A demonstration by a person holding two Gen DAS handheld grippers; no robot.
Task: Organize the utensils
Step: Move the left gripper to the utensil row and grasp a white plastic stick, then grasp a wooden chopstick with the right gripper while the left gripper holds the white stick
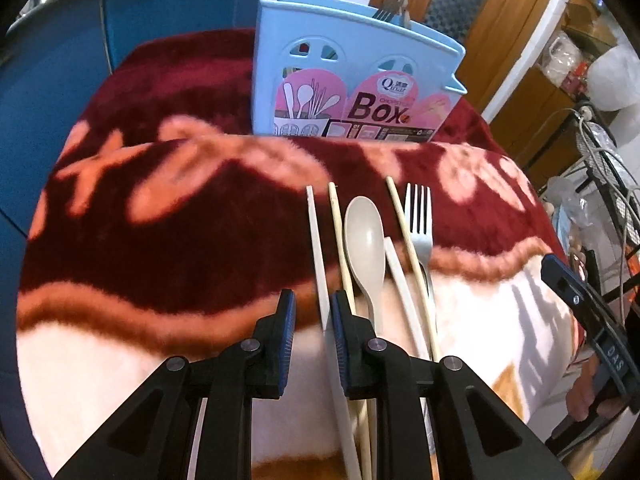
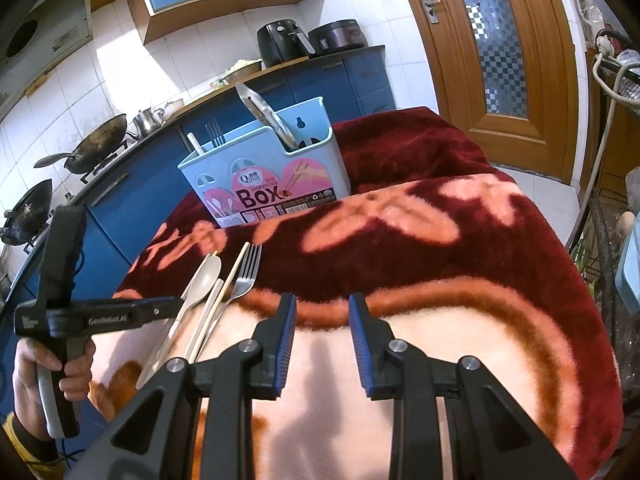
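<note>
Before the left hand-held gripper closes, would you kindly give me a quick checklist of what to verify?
1. Left hand-held gripper open: ok.
2. White flat chopstick between its jaws: ok, near the right finger.
3. Neighbouring bamboo chopstick outside the jaws: ok, though close.
4. Light blue plastic utensil box upright on the red patterned blanket: ok.
5. Free room in the box: cannot tell.
6. Right hand-held gripper open and apart from the utensils: ok.
</note>
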